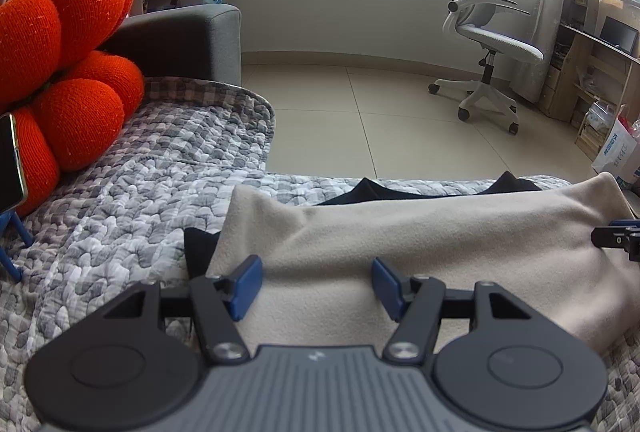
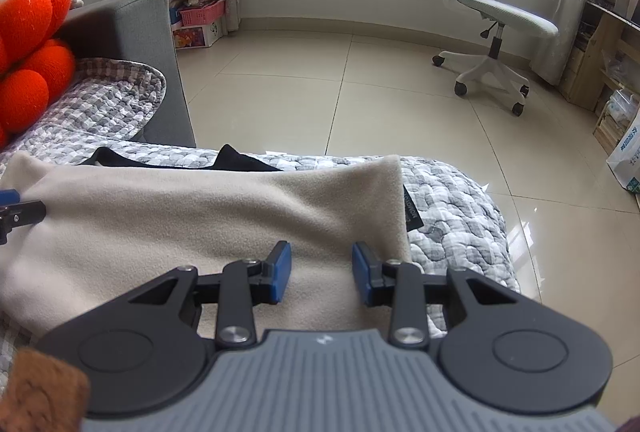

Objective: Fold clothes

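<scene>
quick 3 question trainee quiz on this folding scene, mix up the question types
1. True or false: the left tool and the right tool both have a gap between their blue pads.
2. Multiple choice: the beige fleece garment lies on A) the tiled floor B) the grey checked quilt C) the office chair.
3. Short answer: what shows from under the far edge of the beige fleece garment?

Key
1. True. Both hover over the fleece with nothing pinched.
2. B.
3. A black garment, its points sticking out past the fleece.
</scene>
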The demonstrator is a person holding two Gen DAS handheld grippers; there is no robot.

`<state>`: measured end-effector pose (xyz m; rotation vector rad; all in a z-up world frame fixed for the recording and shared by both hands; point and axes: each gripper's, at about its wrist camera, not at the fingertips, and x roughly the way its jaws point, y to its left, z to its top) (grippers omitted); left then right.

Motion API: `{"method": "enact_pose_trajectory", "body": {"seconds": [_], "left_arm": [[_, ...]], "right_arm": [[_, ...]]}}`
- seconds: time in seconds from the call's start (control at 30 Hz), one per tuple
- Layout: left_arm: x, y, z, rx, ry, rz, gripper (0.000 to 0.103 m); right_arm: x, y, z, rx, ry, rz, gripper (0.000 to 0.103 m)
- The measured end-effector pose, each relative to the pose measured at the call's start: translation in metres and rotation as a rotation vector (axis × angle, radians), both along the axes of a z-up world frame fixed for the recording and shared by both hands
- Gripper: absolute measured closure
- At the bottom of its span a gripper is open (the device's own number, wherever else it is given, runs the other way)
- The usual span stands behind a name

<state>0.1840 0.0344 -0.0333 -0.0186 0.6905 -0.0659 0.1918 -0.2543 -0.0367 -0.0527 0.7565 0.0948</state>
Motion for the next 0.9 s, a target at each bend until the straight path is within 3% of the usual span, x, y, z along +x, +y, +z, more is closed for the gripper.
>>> {"method": "enact_pose_trajectory", "body": {"seconds": [0.37,0.9], "left_arm": [[-0.002,0.010,0.006,-0.056,-0.007,0.013,0.042],[-0.003,0.003,0.007,-0.012,0.001,0.015,0.040]], "right_arm": [[0.002,-0.019,0.001,0.008,0.011,-0.066,0.068],[-0.005,-0.002,0.011,-0.035,-0.057,-0.022,0.064]]}}
